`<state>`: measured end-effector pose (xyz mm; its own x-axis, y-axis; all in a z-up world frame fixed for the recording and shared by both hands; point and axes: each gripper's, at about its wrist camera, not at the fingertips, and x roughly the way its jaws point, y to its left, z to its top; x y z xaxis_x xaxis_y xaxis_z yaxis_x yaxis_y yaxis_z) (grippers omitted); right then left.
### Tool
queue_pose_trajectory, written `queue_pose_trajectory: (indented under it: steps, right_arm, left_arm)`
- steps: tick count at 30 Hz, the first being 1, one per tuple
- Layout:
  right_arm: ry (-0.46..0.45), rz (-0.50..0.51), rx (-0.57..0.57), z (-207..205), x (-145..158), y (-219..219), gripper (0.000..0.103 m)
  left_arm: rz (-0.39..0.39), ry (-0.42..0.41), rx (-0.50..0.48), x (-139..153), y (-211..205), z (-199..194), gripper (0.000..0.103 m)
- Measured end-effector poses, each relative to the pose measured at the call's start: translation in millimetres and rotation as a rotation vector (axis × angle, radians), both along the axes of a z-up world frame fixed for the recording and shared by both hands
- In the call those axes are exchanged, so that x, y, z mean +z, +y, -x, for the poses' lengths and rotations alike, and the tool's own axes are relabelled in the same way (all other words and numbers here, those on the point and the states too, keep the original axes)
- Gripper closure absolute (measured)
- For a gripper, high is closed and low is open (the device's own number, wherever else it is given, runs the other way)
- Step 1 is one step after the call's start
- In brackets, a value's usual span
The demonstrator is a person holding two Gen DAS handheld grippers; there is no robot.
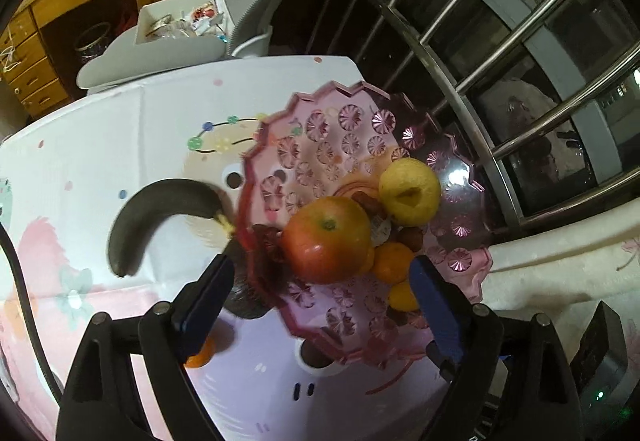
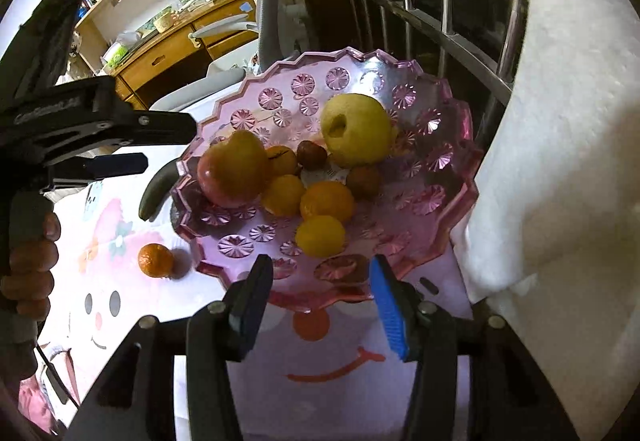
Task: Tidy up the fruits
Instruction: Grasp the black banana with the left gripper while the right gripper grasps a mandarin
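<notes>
Both hand-held grippers [image 1: 320, 281] [image 2: 320, 289] open, empty, over pink bowl [image 2: 460, 177], cartoon tablecloth [image 1: 100, 145], window bars [image 1: 500, 41] behind

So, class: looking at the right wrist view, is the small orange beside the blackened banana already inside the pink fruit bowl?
No, the small orange sits on the tablecloth outside the pink bowl's rim.

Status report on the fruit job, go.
Left gripper and right gripper open, empty. Tangerine and dark banana off the pink bowl. Path clear.
</notes>
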<state>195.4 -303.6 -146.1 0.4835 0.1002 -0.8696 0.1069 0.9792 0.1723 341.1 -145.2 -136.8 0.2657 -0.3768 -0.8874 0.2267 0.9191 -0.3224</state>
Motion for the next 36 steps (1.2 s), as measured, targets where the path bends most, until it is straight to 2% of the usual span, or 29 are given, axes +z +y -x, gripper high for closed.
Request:
queue_pose_trajectory:
  steps: [3, 5, 9, 14, 21, 24, 27, 33, 36]
  right_arm:
    - [0.009, -0.017, -0.014, 3, 3, 7, 0.049]
    - [0.02, -0.056, -0.033, 6, 3, 13, 0.043]
    - [0.031, -0.118, -0.068, 9, 4, 29, 0.041]
    - [0.021, -0.149, -0.123, 13, 9, 50, 0.041]
    - [0.044, -0.206, -0.202, 10, 8, 81, 0.041]
    - [0.062, -0.21, -0.236, 6, 1, 95, 0.041]
    - [0.074, -0.221, -0.252, 1, -8, 108, 0.041]
    - [0.099, -0.197, -0.215, -17, -29, 141, 0.041]
    - [0.116, -0.178, -0.179, -27, -41, 159, 0.041]
  left_arm:
    - [0.004, -0.006, 0.018, 5, 18, 4, 0.014]
    - [0.005, -0.008, 0.027, 6, 32, 6, 0.013]
    - [-0.007, -0.017, 0.024, 8, 59, 11, 0.01]
    - [-0.04, -0.013, -0.007, 8, 84, 10, 0.01]
    - [-0.126, -0.005, -0.085, 4, 110, 2, 0.006]
    - [-0.178, -0.001, -0.114, -3, 118, -7, 0.006]
    - [-0.197, 0.0, -0.137, -12, 124, -18, 0.006]
    - [-0.261, -0.022, -0.164, -48, 123, -44, 0.006]
    - [-0.254, -0.027, -0.174, -67, 122, -56, 0.006]
